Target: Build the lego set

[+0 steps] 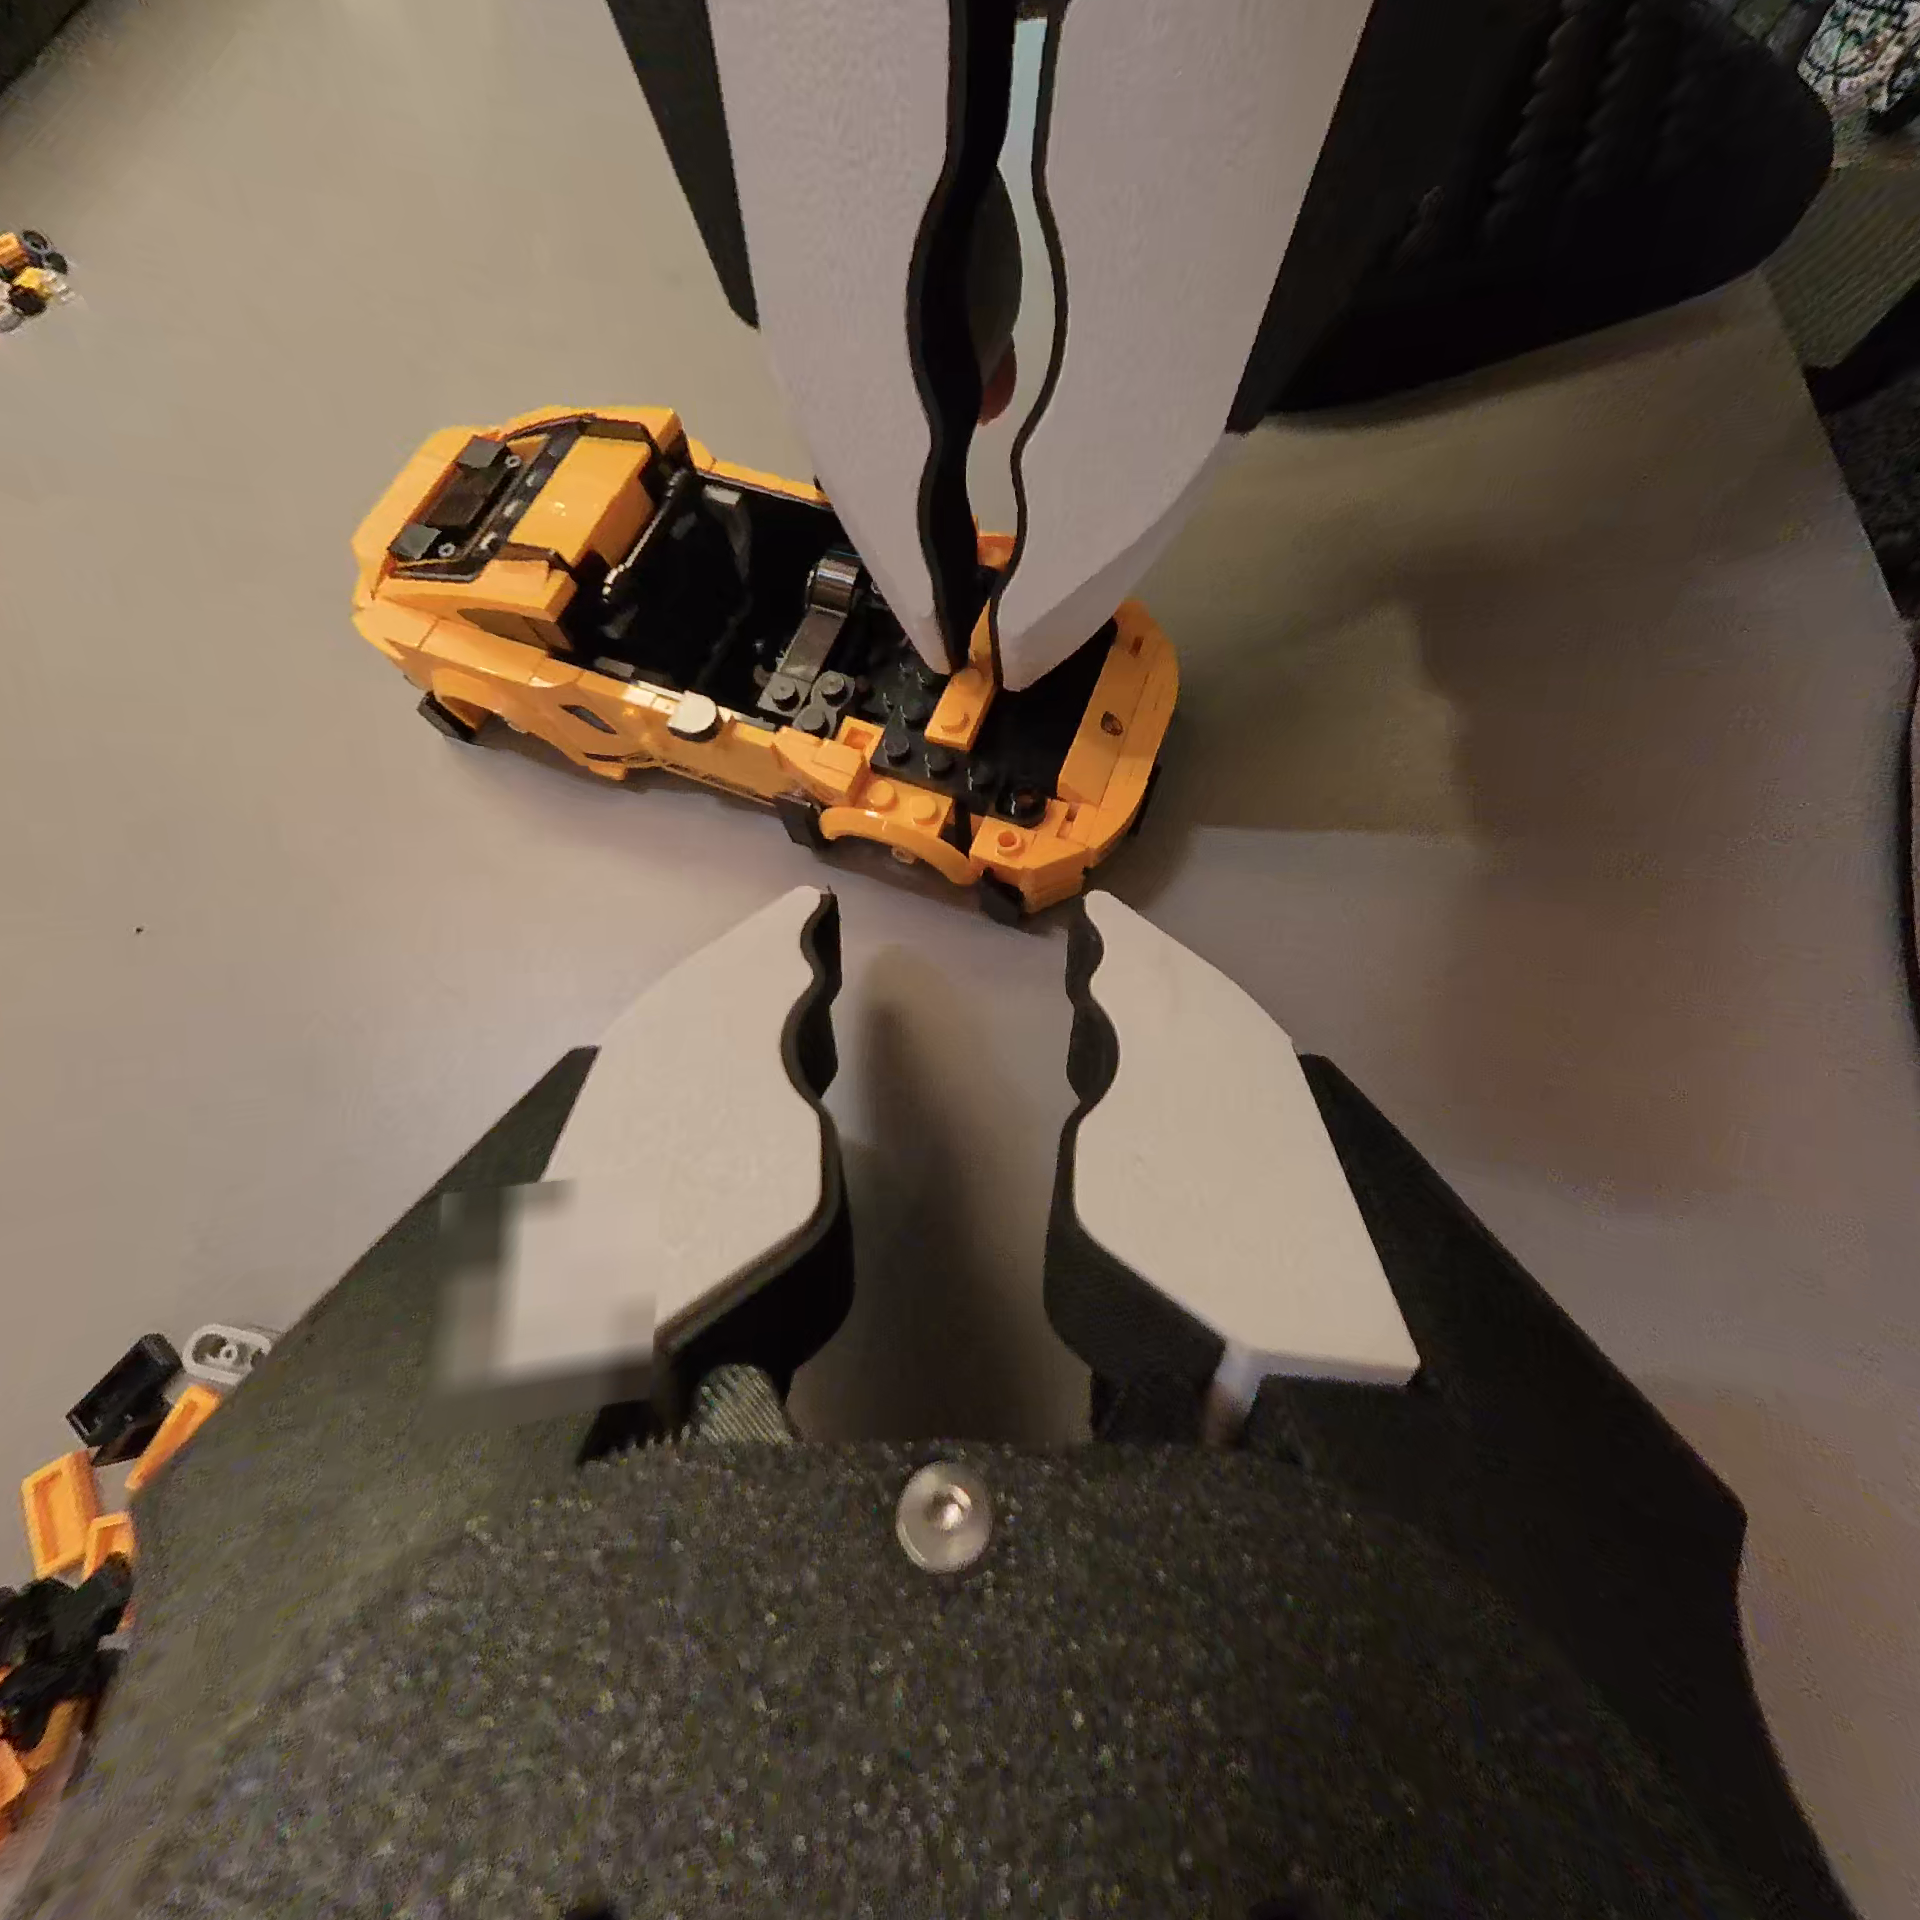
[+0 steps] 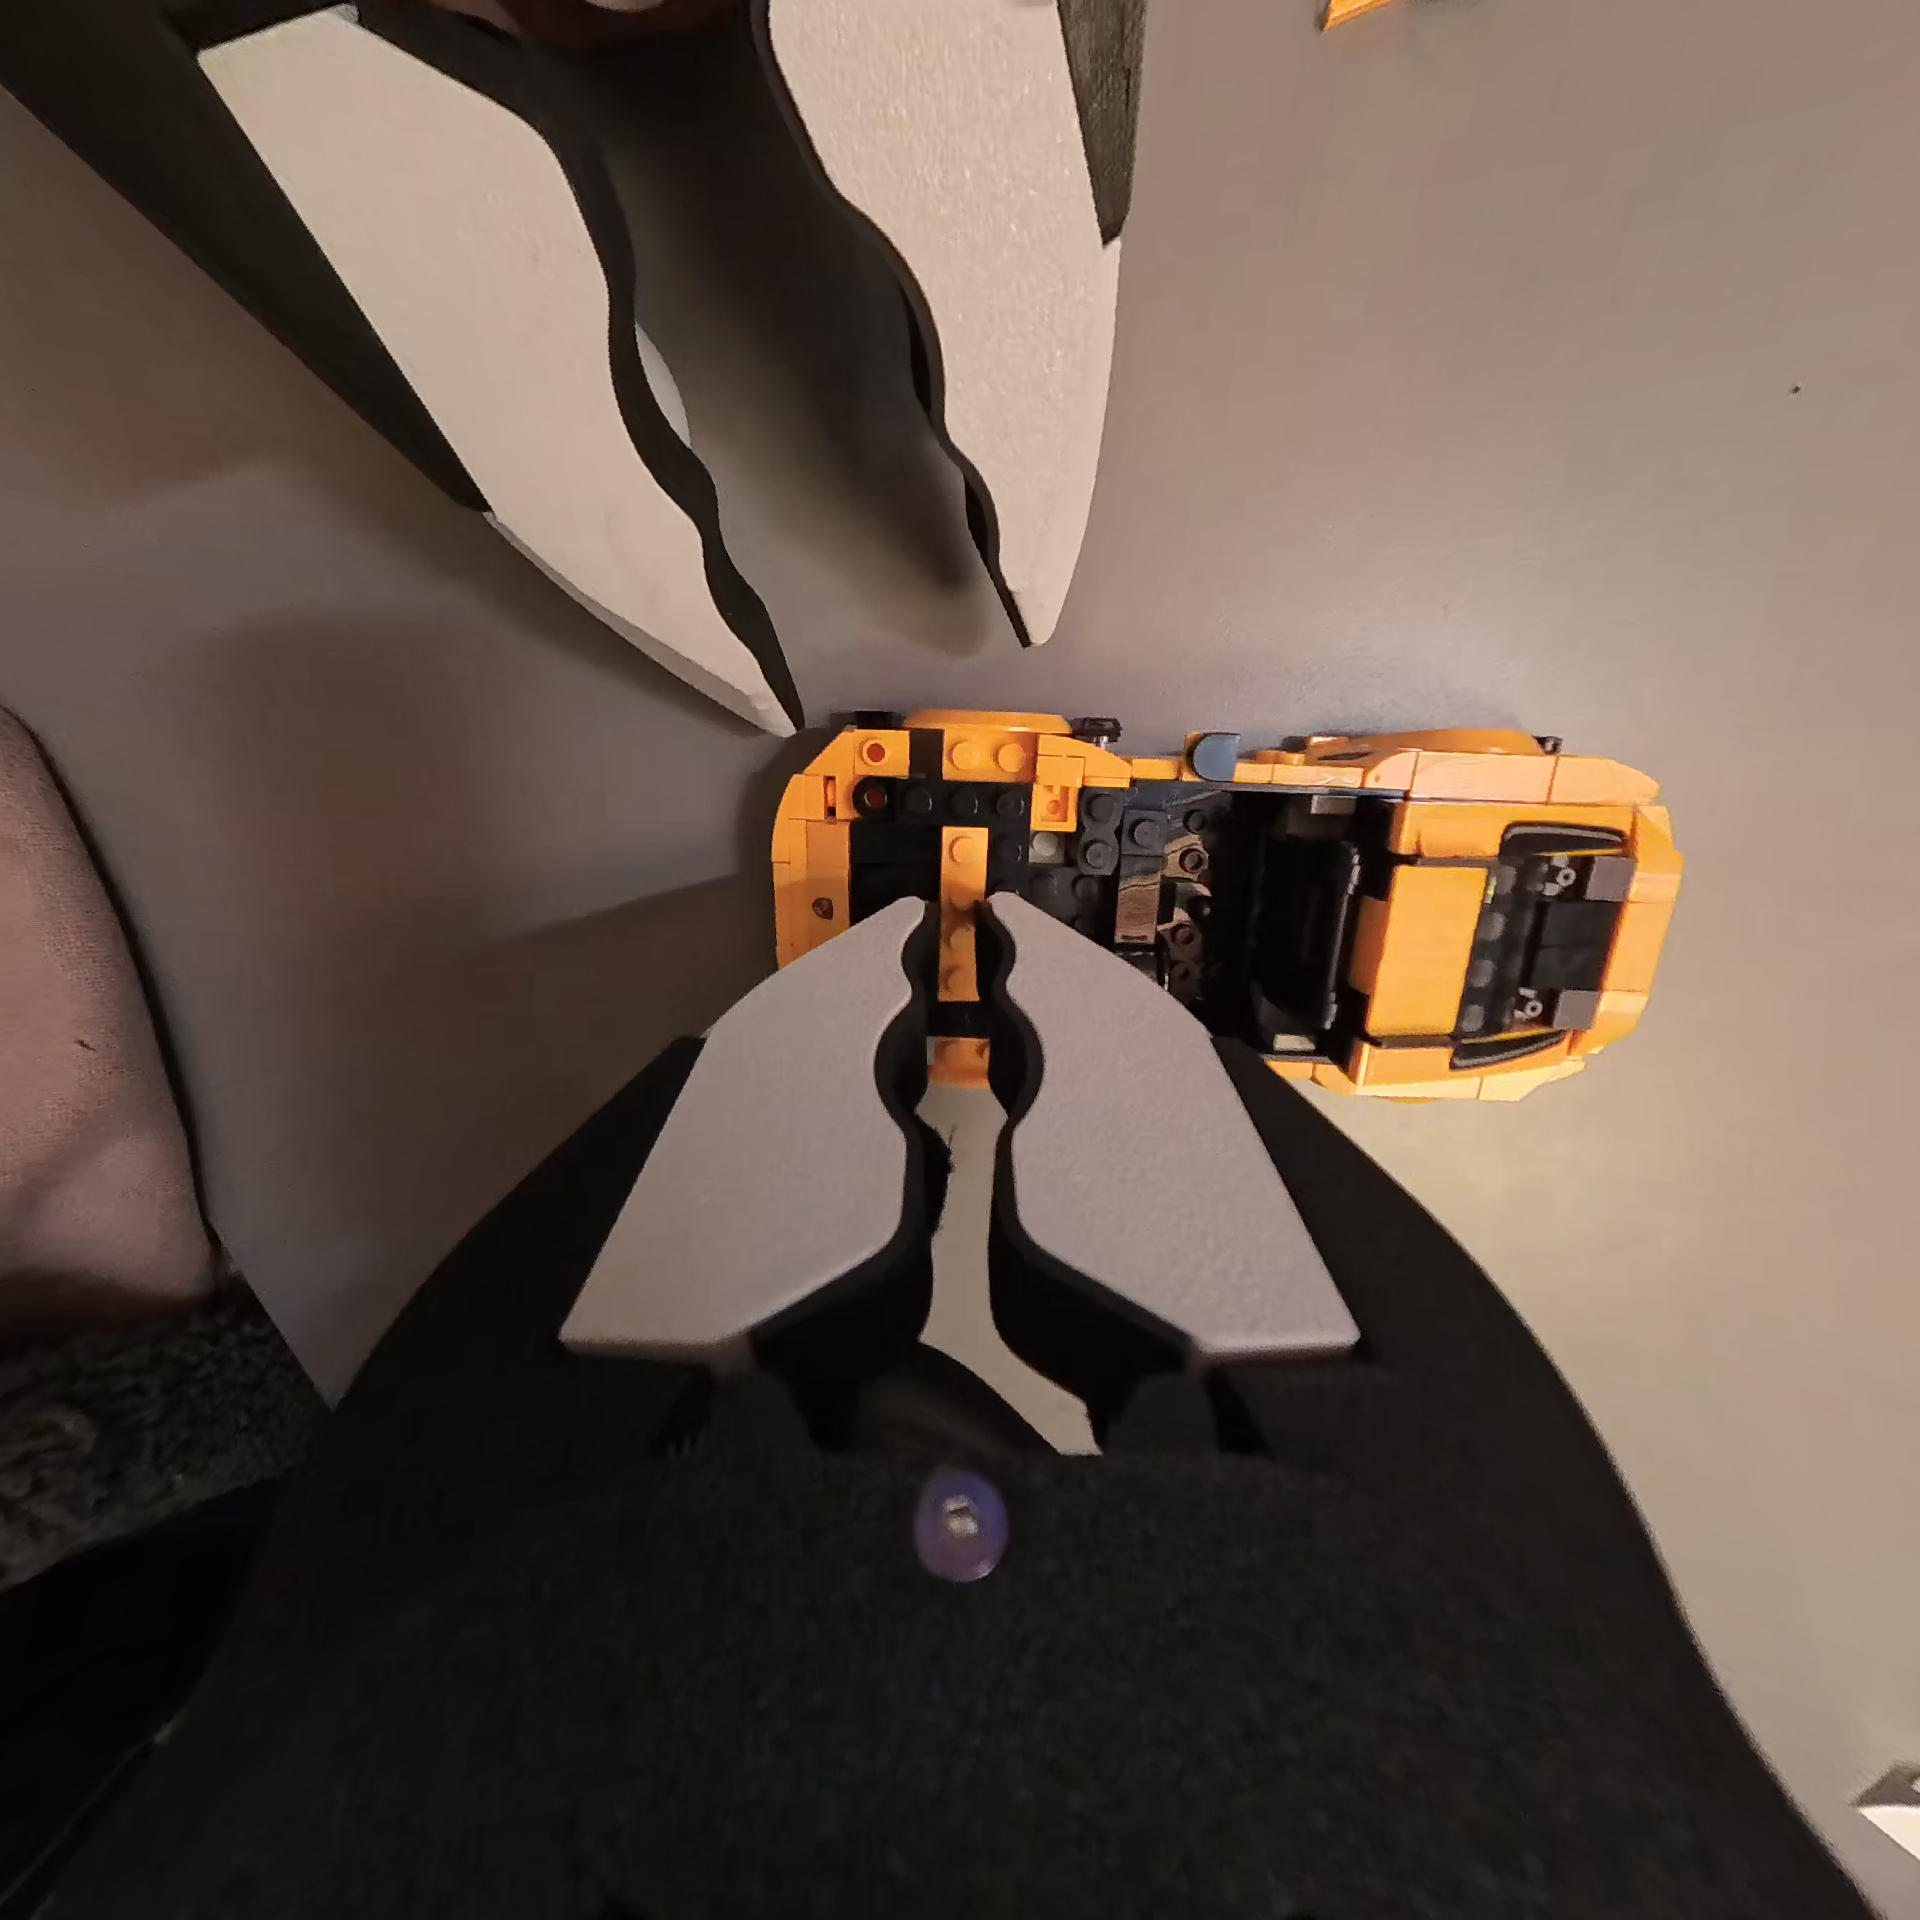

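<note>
An orange and black lego car (image 1: 499, 623) stands on the grey table (image 1: 260, 935), its roof off and cabin showing; the right wrist view shows it from above (image 2: 1423, 914). My right gripper (image 2: 958, 904) is shut on a narrow orange plate (image 2: 962, 862) that lies across the black studs of the car's front end. In the left wrist view it comes down from above (image 1: 977, 665) onto that plate (image 1: 961, 717). My left gripper (image 1: 956, 914) is open and empty, just short of the car's front corner; it also shows in the right wrist view (image 2: 909, 681).
Loose orange, black and grey pieces (image 1: 73, 1496) lie at the left gripper's near left, and a few more (image 1: 31, 275) far left. A dark chair or cloth (image 1: 1558, 208) sits past the table's far right edge. Fabric (image 2: 62, 1039) lies beyond the table edge.
</note>
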The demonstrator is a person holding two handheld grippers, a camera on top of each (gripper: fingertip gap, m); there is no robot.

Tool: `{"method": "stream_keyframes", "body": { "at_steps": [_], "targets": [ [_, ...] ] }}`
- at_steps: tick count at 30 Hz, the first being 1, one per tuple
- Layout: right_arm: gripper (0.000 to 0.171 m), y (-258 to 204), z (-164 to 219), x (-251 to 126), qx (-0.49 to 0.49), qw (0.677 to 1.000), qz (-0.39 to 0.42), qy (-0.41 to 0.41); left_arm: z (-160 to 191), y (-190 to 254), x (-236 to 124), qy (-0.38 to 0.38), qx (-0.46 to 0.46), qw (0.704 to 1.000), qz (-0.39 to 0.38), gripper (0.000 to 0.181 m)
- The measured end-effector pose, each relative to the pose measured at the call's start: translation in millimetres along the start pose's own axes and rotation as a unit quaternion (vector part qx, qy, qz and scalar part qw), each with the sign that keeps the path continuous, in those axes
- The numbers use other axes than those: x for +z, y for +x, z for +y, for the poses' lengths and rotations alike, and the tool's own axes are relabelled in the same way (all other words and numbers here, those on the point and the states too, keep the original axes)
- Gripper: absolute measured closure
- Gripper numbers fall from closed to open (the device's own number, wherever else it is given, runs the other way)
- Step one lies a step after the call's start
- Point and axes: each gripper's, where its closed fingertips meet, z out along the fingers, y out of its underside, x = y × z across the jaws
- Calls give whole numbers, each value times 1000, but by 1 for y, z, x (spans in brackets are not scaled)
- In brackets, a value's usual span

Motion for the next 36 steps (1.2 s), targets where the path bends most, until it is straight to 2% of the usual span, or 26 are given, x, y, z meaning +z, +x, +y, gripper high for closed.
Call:
{"method": "stream_keyframes", "body": {
  "at_steps": [4,9,19,28,36],
  "targets": [
    [161,-2,-2,-4,4,1000,-4,16,-1,0,-1,4,-2,1000,0,140],
    [171,3,-5,-12,21,998,3,51,-2,1,-1,3,1,1000,2,140],
    [171,0,-2,1,24,999,-11,27,-1,6,1,-1,7,1000,11,141],
    [171,3,-1,2,41,997,-64,-2,1,13,5,-11,20,1000,20,142],
    [171,3,-1,2,30,999,-42,-16,3,14,7,-18,20,999,23,142]
  ]
}}
